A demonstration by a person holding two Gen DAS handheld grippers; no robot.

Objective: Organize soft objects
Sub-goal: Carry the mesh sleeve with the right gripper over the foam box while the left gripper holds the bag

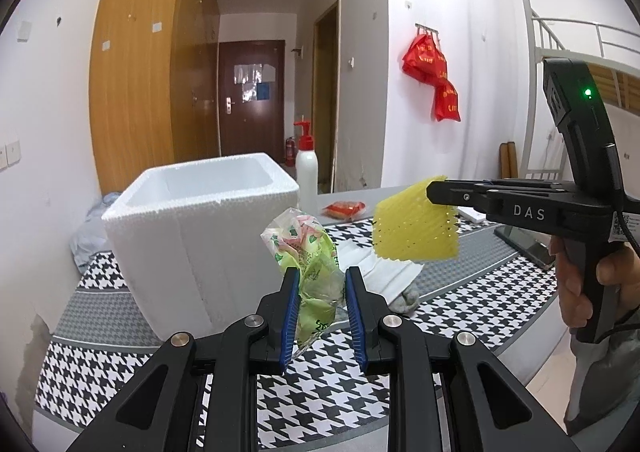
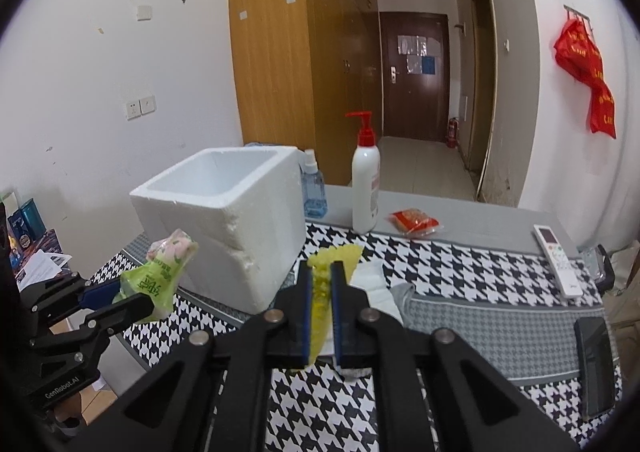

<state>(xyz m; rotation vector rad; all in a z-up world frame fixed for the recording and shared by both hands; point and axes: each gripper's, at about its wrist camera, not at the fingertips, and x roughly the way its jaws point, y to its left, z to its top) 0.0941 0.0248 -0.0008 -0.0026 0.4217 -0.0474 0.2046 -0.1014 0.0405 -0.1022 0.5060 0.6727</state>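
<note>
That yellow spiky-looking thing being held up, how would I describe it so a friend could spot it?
Start at the big white foam box on the houndstooth-patterned table. To its right, held in the air above a folded white cloth, the right gripper is shut on a yellow foam net sleeve. It is the only yellow, mesh-textured piece; the left gripper holds a green printed plastic bag instead.

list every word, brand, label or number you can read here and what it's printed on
"DAS": on the side of the right gripper, seen from the left wrist.
"GenRobot.AI": on the body of the left gripper, seen from the right wrist.
Green packet: green characters, not readable.
Red bags on the wall: yellow print, blurred.
Pump bottle, remote control, door papers: too small to read.
</note>
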